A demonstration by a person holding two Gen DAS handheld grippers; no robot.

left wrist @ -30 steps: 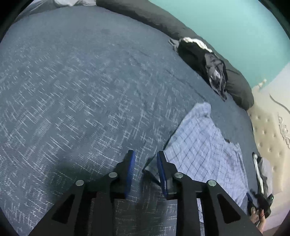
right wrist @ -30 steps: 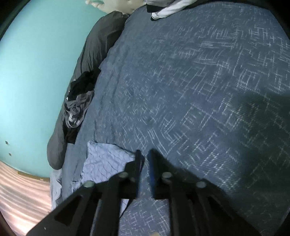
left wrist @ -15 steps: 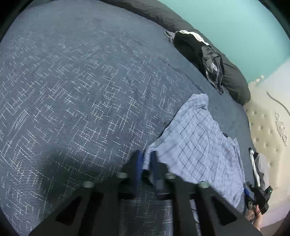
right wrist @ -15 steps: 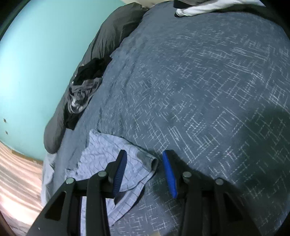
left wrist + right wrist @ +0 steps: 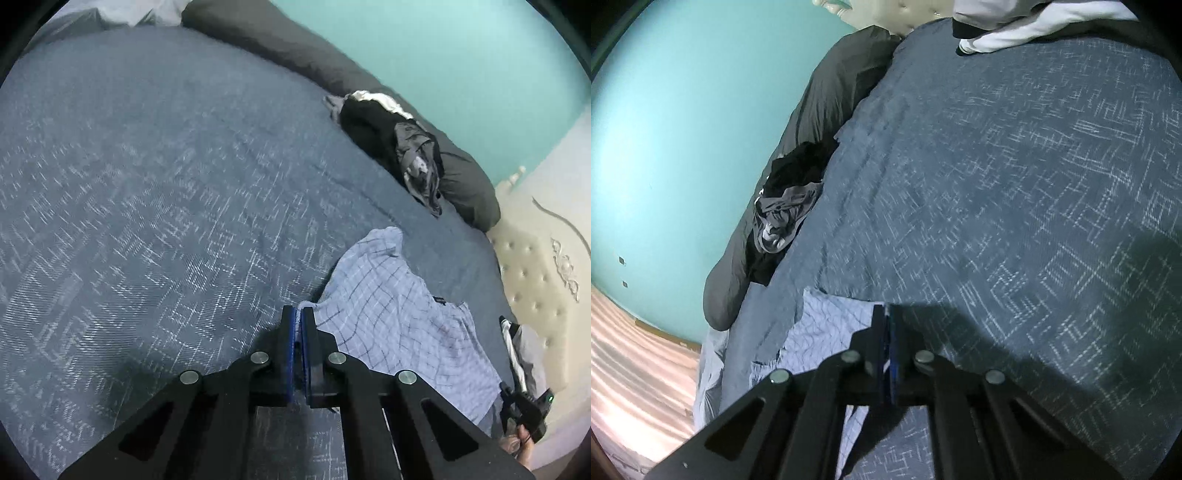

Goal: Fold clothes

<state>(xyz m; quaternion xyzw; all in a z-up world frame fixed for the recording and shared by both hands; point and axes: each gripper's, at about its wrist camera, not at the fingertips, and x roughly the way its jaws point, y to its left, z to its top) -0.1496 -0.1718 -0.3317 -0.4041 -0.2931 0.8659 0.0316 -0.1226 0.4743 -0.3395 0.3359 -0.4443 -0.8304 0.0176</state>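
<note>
1. Left wrist view: the left gripper (image 5: 297, 317) is now clamped shut on a corner of the checked shirt (image 5: 399, 325). A second ago its blue pads stood apart on either side of that edge; now they meet, with a fold of cloth pinched at the tips. The shirt lies rumpled on the blue bedspread (image 5: 155, 206), near the padded headboard (image 5: 532, 295) and well apart from the dark heap of clothes (image 5: 399, 147) by the grey pillow (image 5: 465, 184). At the lower right edge the other gripper (image 5: 524, 410) shows small beside the shirt's far side; from here I cannot tell how its jaws stand.

2. Right wrist view: the right gripper (image 5: 886, 314) has also closed. Half a second ago its pads were spread over the shirt's (image 5: 827, 325) hem; now they are together on the cloth's edge, which runs up to the tips. White clothes (image 5: 1008, 26) lie at the bed's far end.

3. Meaning, as I judge it: both corners are now held, so the grasp step looks done. The shirt is not yet folded; a lift and spread over the bedspread seems the likely next call.
</note>
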